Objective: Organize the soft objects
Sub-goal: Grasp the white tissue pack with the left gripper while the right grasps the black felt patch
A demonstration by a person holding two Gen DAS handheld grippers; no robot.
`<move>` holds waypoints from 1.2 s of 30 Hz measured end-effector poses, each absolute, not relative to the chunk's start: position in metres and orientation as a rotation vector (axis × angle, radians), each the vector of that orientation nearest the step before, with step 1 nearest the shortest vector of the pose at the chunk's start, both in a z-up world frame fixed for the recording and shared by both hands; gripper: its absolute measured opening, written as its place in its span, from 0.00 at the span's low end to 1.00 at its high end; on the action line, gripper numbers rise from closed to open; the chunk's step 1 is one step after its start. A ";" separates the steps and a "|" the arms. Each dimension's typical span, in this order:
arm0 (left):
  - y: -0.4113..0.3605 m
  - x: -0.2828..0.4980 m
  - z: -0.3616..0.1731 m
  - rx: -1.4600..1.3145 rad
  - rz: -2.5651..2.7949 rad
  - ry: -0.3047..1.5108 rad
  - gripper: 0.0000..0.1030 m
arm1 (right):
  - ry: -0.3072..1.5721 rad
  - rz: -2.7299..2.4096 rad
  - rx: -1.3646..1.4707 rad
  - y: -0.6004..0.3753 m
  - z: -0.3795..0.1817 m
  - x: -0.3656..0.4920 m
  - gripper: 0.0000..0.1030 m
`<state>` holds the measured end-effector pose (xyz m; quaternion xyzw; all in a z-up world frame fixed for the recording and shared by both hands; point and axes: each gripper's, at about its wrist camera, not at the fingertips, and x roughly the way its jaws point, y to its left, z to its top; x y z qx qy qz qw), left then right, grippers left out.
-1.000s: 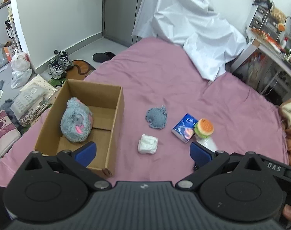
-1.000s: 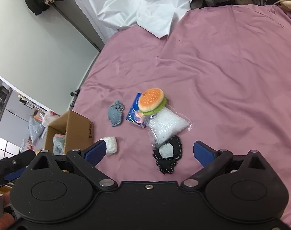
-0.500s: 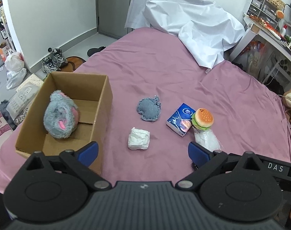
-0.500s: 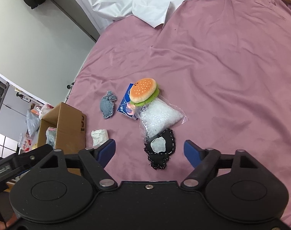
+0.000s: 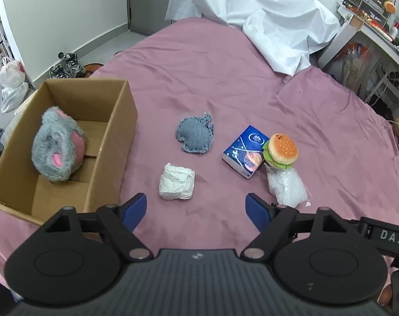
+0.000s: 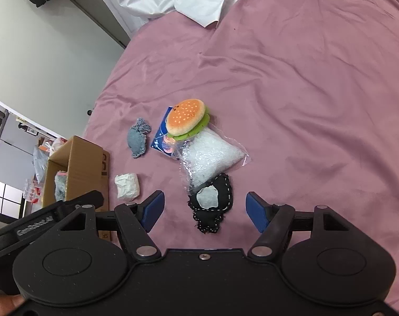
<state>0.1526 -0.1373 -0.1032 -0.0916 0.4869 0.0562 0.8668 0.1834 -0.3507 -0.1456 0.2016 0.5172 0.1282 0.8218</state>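
A grey and pink plush [image 5: 57, 150] lies inside the cardboard box [image 5: 115, 142] at the left of the pink bed. On the bed lie a white wad [image 5: 176, 182], a grey denim patch [image 5: 196, 137], a blue tissue pack [image 5: 245, 155], a burger plush [image 5: 281, 150] and a clear bead bag [image 5: 287, 188]. My left gripper [image 5: 196, 212] is open and empty, just short of the white wad. My right gripper [image 6: 202, 209] is open and empty above a black patch [image 6: 212, 206], with the bead bag [image 6: 210, 155] and burger plush [image 6: 186, 119] beyond it.
A crumpled white sheet [image 5: 257, 18] covers the far side of the bed. Shoes and bags [image 5: 65, 64] lie on the floor to the left. A cluttered desk [image 5: 378, 21] stands at the right. The box also shows in the right wrist view [image 6: 78, 166].
Both grippers have moved closer to the objects on the bed. The left one has shifted right, away from the box and toward the white wad. Both have stayed open.
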 end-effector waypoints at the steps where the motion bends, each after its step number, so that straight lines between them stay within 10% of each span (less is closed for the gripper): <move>1: -0.138 0.154 -0.107 -0.192 0.118 1.026 0.75 | 1.103 0.273 0.426 -0.350 -0.146 0.184 0.66; 33: -0.112 0.210 -0.183 -0.243 0.210 1.112 0.59 | 1.245 0.278 0.246 -0.307 -0.185 0.211 0.53; 36: -0.110 0.211 -0.187 -0.258 0.203 1.130 0.46 | 1.248 0.272 0.186 -0.299 -0.188 0.211 0.53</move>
